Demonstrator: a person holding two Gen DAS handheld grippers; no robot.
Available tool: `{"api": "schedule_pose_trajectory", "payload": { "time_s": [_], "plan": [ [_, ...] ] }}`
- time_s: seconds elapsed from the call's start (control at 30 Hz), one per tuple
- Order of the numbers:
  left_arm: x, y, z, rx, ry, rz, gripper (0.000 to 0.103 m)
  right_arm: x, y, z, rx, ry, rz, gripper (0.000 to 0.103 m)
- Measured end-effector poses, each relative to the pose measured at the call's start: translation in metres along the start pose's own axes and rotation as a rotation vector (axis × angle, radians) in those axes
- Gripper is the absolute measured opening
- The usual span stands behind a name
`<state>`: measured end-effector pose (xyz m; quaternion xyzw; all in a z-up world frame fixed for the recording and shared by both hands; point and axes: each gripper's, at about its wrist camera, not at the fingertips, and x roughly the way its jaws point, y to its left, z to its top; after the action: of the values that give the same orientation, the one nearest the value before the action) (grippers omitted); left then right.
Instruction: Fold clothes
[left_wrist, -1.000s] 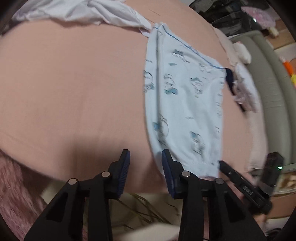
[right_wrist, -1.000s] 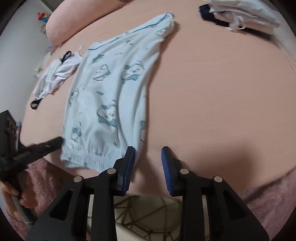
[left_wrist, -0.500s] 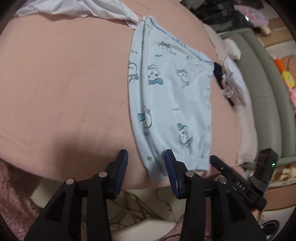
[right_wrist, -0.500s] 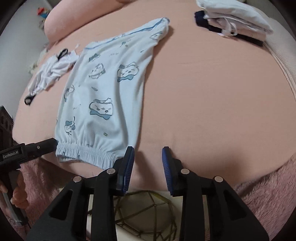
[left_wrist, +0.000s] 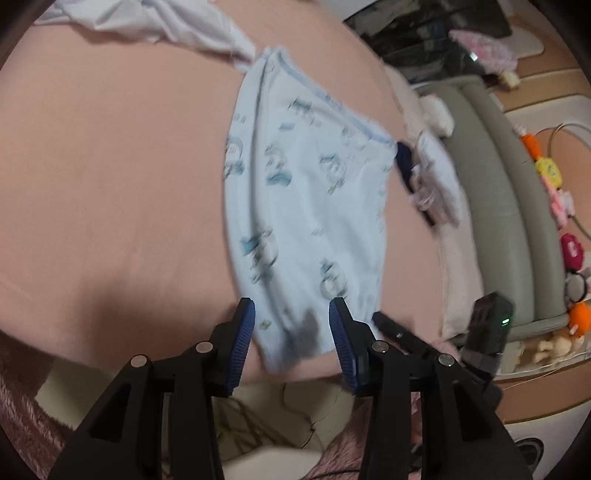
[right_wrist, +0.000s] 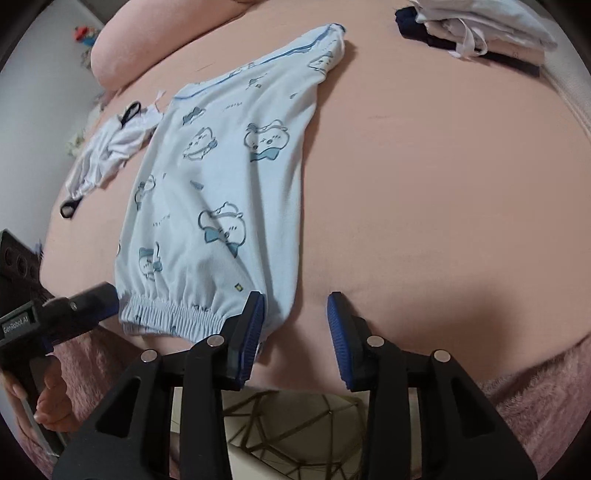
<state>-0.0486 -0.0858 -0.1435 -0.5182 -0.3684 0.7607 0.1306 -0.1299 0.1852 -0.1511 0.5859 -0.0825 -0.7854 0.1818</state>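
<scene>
The light blue printed trousers (right_wrist: 218, 206) lie flat on the pink bed (right_wrist: 424, 177), elastic waistband at the near edge. The left gripper (left_wrist: 291, 328) stands open over the near left corner of the waistband, cloth between its pads but not pinched. The right gripper (right_wrist: 295, 325) is opening at the near right corner, nothing gripped. A white garment (right_wrist: 107, 147) lies far left; folded clothes (right_wrist: 476, 29) far right.

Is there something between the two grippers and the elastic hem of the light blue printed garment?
Nothing visible. The hem lies bare at the bed's near edge; the left gripper hovers over one corner, the right gripper, jaws opening, beside the other.
</scene>
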Motion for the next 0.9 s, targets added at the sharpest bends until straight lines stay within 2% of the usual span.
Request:
{"api": "schedule_pose_trajectory", "payload": {
  "time_s": [0.1,0.2,0.3,0.33,0.4,0.5,0.57,0.7,0.9],
  "plan": [
    [0.003,-0.008,0.001,0.03,0.023,-0.054,0.044,-0.005,-0.001,-0.002,0.017,-0.041,0.023,0.036],
    [0.02,-0.008,-0.002,0.032,0.091,-0.072,0.044,0.005,0.004,-0.003,-0.022,-0.038,-0.015,0.037],
    [0.027,-0.001,-0.005,0.021,0.116,-0.006,0.044,0.003,0.014,-0.003,-0.047,-0.036,-0.065,0.035],
    [0.026,0.001,-0.006,0.017,0.113,-0.013,0.044,0.001,0.018,-0.003,-0.054,-0.04,-0.074,0.035],
    [0.025,0.003,-0.006,0.007,0.109,-0.028,0.044,-0.009,0.014,-0.007,-0.05,-0.059,-0.064,0.035],
    [0.024,0.006,-0.003,-0.014,0.088,-0.033,0.044,-0.004,0.006,0.001,0.028,-0.07,-0.012,0.035],
    [0.023,0.011,0.001,-0.046,0.085,-0.057,0.045,0.003,0.004,0.01,0.066,-0.033,0.019,0.035],
    [0.014,0.02,0.002,-0.063,0.081,-0.105,0.046,-0.007,0.005,0.008,0.058,-0.02,0.035,0.035],
    [0.034,0.007,-0.002,-0.039,0.124,-0.125,0.046,-0.016,-0.005,0.006,0.087,-0.029,0.041,0.035]
  ]
}}
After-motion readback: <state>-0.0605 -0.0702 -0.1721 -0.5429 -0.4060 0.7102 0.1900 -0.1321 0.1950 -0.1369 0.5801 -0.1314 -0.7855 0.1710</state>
